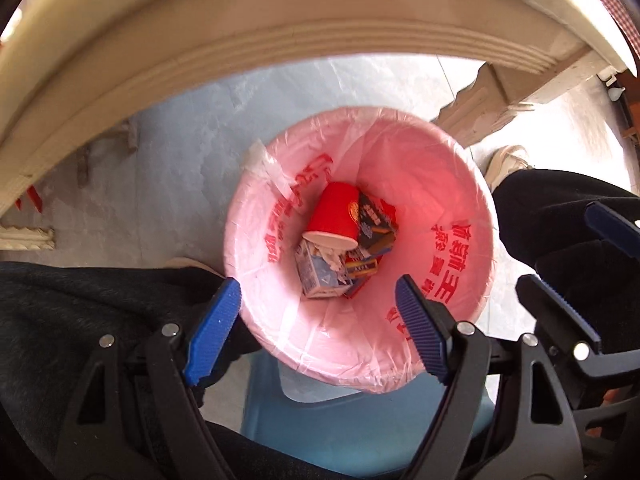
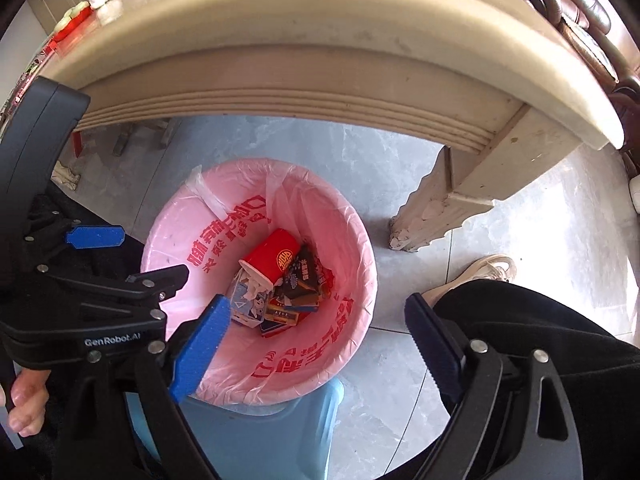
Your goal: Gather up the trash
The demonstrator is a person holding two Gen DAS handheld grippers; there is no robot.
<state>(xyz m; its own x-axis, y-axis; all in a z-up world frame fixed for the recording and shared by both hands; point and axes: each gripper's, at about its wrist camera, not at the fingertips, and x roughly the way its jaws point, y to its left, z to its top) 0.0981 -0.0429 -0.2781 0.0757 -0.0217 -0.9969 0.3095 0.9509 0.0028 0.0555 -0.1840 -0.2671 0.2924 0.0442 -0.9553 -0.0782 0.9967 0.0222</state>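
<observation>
A bin lined with a pink plastic bag (image 1: 420, 176) (image 2: 340, 232) stands on the floor below both grippers. In it lie a red paper cup (image 1: 334, 214) (image 2: 272, 258), a small white-blue carton (image 1: 316, 276) (image 2: 246, 304) and dark snack packets (image 1: 374, 224) (image 2: 300, 280). My left gripper (image 1: 320, 316) is open and empty above the bin's near rim. My right gripper (image 2: 316, 340) is open and empty above the bin's right side. The left gripper also shows in the right wrist view (image 2: 120, 256), and the right gripper shows at the right in the left wrist view (image 1: 580, 256).
A cream table edge (image 1: 240, 40) (image 2: 320, 60) arches over the far side, with a carved leg (image 1: 492, 96) (image 2: 440, 208). A light blue stool (image 1: 360, 432) (image 2: 272, 432) sits under the bin's near side. The person's dark trousers (image 1: 100, 312) (image 2: 540, 320) and shoes (image 2: 488, 268) flank the bin on the grey tiled floor.
</observation>
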